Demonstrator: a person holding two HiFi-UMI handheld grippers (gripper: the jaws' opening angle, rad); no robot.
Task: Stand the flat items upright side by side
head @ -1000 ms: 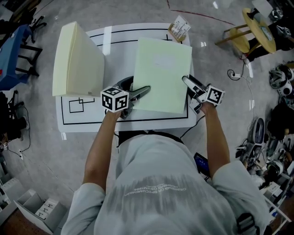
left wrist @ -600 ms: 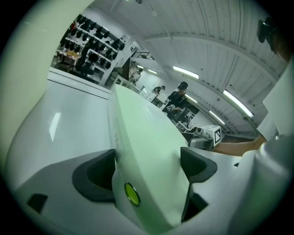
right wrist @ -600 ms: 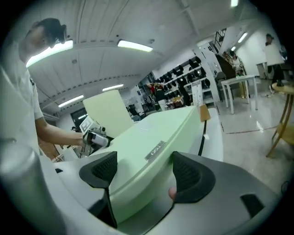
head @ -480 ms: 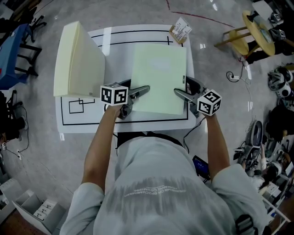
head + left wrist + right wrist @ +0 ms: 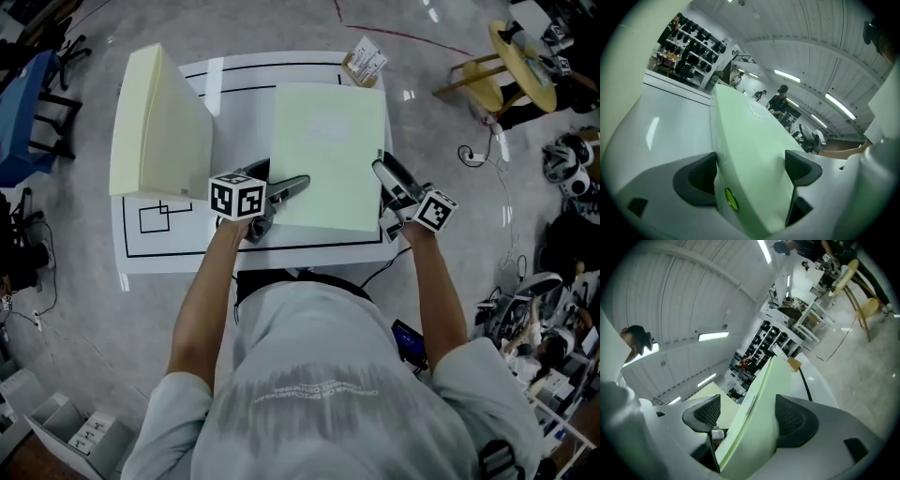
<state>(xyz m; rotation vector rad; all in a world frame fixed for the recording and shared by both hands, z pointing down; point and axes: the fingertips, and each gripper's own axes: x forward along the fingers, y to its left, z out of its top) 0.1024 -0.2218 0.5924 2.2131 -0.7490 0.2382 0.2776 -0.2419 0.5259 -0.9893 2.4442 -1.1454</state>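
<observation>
Green folder (image 5: 328,155) is located at the centre of the white worktop (image 5: 187,248), and both tongs engage its near corners.

1. Left tongs (image 5: 281,183): the jaws have just been opening and now stand wide. The left edge of the green folder passes between them (image 5: 750,171). It lies against one pad, and the other pad shows no firm press.
2. Right tongs (image 5: 386,178): the jaws are closed on the right edge of the green folder (image 5: 745,416), which fills the gap between the two dark pads at a slant.
3. Marker cubes: one rides on each tool, left (image 5: 236,199) and right (image 5: 434,209), directly ahead of the person's forearms.
4. Folder attitude: the broad face is turned up toward the head view and tilted. Whether the far edge rests on the worktop cannot be determined.
5. Cream folder (image 5: 155,127): stands upright at the left side of the worktop, well apart from the green folder.
6. Worktop markings: black outline rectangles are printed on the surface.
7. Small tan card (image 5: 366,61): sits at the far edge of the worktop, beyond the green folder.
</observation>
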